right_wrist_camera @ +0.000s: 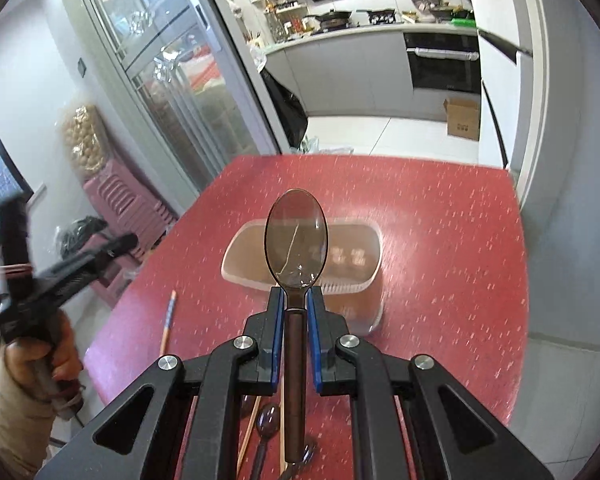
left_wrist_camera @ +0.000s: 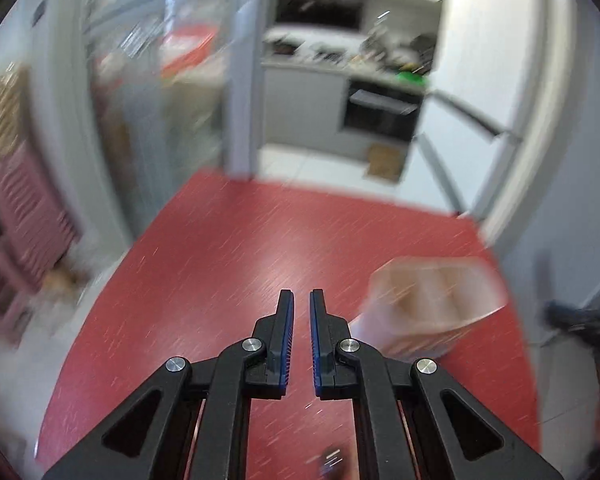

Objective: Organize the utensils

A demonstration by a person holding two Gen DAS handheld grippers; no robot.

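Note:
My right gripper (right_wrist_camera: 296, 292) is shut on the neck of a brown translucent spoon (right_wrist_camera: 296, 236), whose bowl points forward above a clear utensil holder (right_wrist_camera: 352, 304) on the red table (right_wrist_camera: 440, 240). A chopstick (right_wrist_camera: 168, 320) lies on the table to the left. Another spoon (right_wrist_camera: 268, 420) and more chopsticks lie under the gripper. My left gripper (left_wrist_camera: 301, 300) is shut with nothing between its fingers and hovers over the table. In its blurred view the holder (left_wrist_camera: 432, 304) stands to the right. A hand (right_wrist_camera: 56, 356) holds the left gripper (right_wrist_camera: 60, 276) off the table's left edge.
A stack of pink stools (right_wrist_camera: 120, 208) stands on the floor left of the table, beside a glass cabinet (right_wrist_camera: 172, 80). Beyond the table's far edge are the kitchen floor, a cardboard box (right_wrist_camera: 464, 118) and a counter with an oven (right_wrist_camera: 444, 64).

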